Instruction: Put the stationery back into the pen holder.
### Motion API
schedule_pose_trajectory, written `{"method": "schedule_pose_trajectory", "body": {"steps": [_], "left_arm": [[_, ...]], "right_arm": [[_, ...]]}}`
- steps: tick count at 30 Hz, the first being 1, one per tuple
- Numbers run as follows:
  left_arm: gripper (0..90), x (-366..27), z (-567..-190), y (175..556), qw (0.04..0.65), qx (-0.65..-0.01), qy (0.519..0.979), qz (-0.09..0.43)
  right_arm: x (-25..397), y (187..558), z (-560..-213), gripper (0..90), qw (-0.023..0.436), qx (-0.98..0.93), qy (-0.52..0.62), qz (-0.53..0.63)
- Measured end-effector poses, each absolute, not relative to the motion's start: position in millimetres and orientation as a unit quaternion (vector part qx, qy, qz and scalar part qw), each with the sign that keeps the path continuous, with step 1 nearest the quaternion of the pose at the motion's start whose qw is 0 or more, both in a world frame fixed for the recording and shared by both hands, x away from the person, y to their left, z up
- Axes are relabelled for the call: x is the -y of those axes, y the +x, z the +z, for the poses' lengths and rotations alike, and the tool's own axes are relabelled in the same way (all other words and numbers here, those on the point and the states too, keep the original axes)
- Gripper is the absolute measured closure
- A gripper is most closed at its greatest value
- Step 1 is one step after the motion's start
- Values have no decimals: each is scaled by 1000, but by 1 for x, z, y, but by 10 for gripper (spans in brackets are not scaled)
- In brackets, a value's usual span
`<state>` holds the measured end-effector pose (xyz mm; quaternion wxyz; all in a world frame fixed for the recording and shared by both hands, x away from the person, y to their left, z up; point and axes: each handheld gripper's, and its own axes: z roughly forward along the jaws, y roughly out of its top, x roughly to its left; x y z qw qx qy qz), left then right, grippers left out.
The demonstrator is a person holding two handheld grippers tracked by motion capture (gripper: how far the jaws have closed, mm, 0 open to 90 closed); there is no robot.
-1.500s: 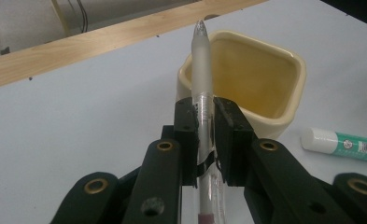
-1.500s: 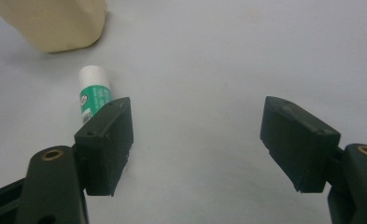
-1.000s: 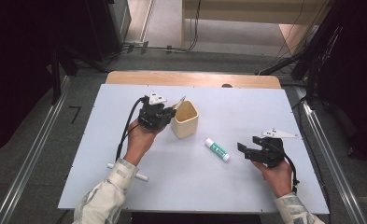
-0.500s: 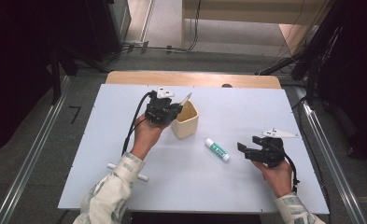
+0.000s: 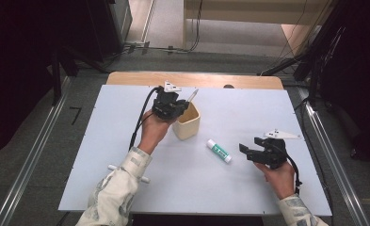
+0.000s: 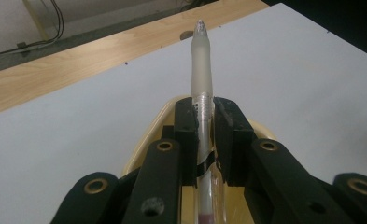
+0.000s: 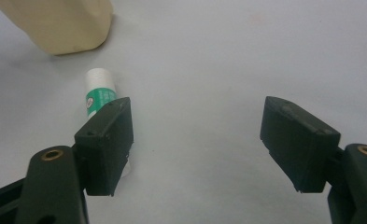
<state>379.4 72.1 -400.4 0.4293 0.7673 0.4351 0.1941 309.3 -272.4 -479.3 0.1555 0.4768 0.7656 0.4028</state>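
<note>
Above the cup: left gripper [image 6: 204, 135], jaws pinching a pen [image 6: 202, 70] by the middle.
Pen: upright, frosted cap up, lower end down inside the cup [image 5: 187, 123]; likely held steep so it can drop straight in.
Grip point: mid-barrel, probably chosen to leave the lower end free to enter past the rim.
Cup: cream, upright on the table [image 5: 102, 141], mouth open directly below the jaws.
Right gripper [image 7: 197, 140]: jaws spread wide, holding nothing, hovering low near the right edge.
Glue stick [image 7: 99, 93]: lying flat just beside the right gripper's near jaw, between it and the cup; seemingly next in line.
</note>
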Motion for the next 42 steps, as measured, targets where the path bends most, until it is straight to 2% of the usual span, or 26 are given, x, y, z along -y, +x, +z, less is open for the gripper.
{"method": "schedule_pose_trajectory", "body": {"steps": [19,42], "left_arm": [[806,-52,-405,395,434,-437,764,192],[805,-55,-419,395,444,-443,753,197]], "right_arm": [[273,309,-480,240,154,-766,476,402],[272,310,-481,240,149,-769,476,400]]}}
